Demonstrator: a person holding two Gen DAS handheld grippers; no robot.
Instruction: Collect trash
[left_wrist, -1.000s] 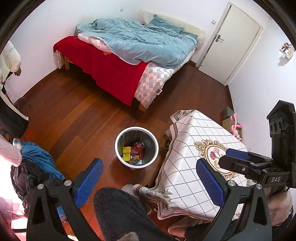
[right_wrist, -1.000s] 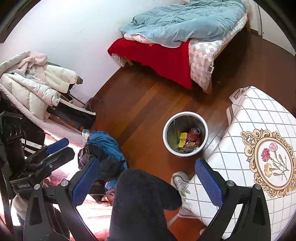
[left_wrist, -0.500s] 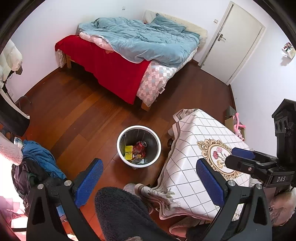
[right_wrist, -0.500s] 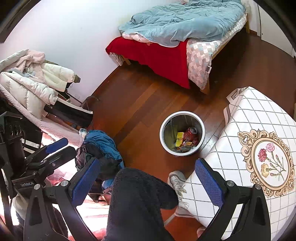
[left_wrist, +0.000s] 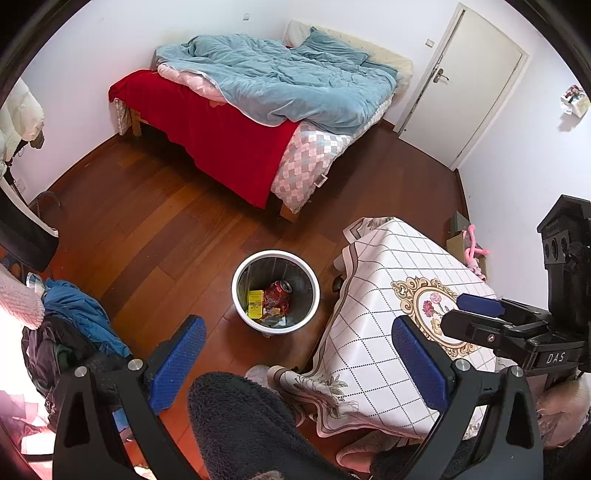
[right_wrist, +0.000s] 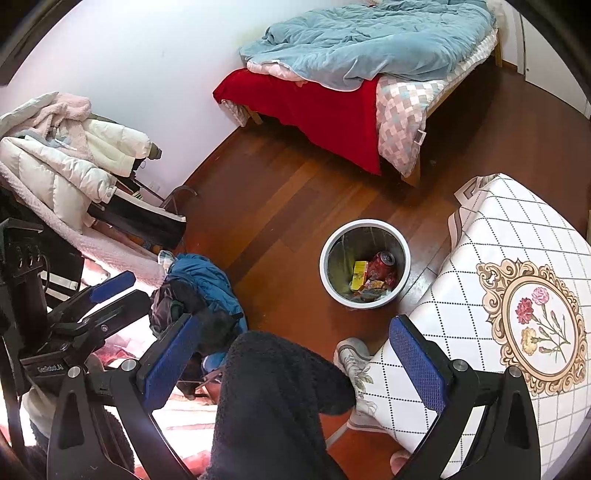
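Note:
A white-rimmed trash bin (left_wrist: 236, 284) (right_wrist: 325, 266) stands on the wooden floor beside the table. Inside it lie a crushed red can (left_wrist: 279, 290) (right_wrist: 382, 264), a yellow box (left_wrist: 255, 303) (right_wrist: 358, 275) and some wrappers. My left gripper (left_wrist: 299, 363) hovers high above the floor, open, with nothing between its blue pads. My right gripper (right_wrist: 291, 365) is open and empty too. Each shows in the other's view: the right gripper (left_wrist: 452, 314) over the table, the left gripper (right_wrist: 133, 290) over the clothes. A person's dark fleece-clad leg fills the bottom of both views.
A table with a white checked, flower-printed cloth (left_wrist: 388, 295) (right_wrist: 517, 240) stands right of the bin. A bed (left_wrist: 229, 129) with red and blue covers lies beyond. Piled clothes (right_wrist: 199, 280) sit left; a door (left_wrist: 461, 81) is at the back right. A grey shoe (right_wrist: 351, 354) rests near the table.
Both views have drifted only slightly. The bin and its contents have not moved, and both grippers have stayed open and empty.

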